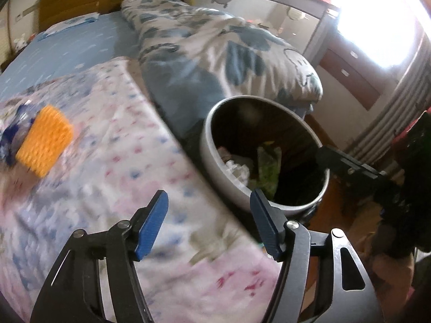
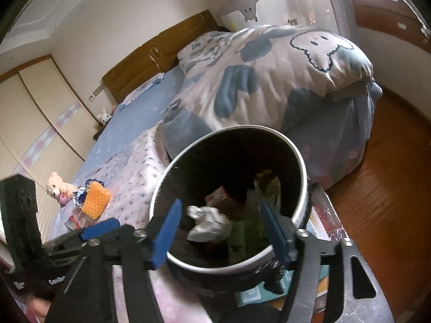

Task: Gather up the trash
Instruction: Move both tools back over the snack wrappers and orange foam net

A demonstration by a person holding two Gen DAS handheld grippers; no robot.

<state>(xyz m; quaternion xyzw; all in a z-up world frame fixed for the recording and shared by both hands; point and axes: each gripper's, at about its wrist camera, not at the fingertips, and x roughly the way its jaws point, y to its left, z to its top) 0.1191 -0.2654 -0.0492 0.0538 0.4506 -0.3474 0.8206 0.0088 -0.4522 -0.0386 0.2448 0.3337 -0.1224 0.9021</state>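
A round bin with a silver rim [image 1: 215, 161] [image 2: 301, 161] stands beside the bed. It holds a crumpled white paper [image 2: 208, 222], a green wrapper [image 1: 268, 165] and a red box [image 2: 216, 196]. My right gripper [image 2: 219, 231] is open and empty over the bin mouth, with the white paper between its fingers' line of sight. My left gripper [image 1: 210, 223] is open and empty above the bed edge, next to the bin. An orange sponge-like block [image 1: 44, 144] [image 2: 95, 199] lies on the quilt with blue foil wrappers [image 2: 80, 193] beside it.
A folded blue-and-white duvet [image 1: 215, 53] lies behind the bin. A plush toy [image 2: 58, 187] sits at the bed's far side. Books [image 2: 285, 282] lie under the bin on a stand. Wooden floor [image 2: 390, 188] is to the right.
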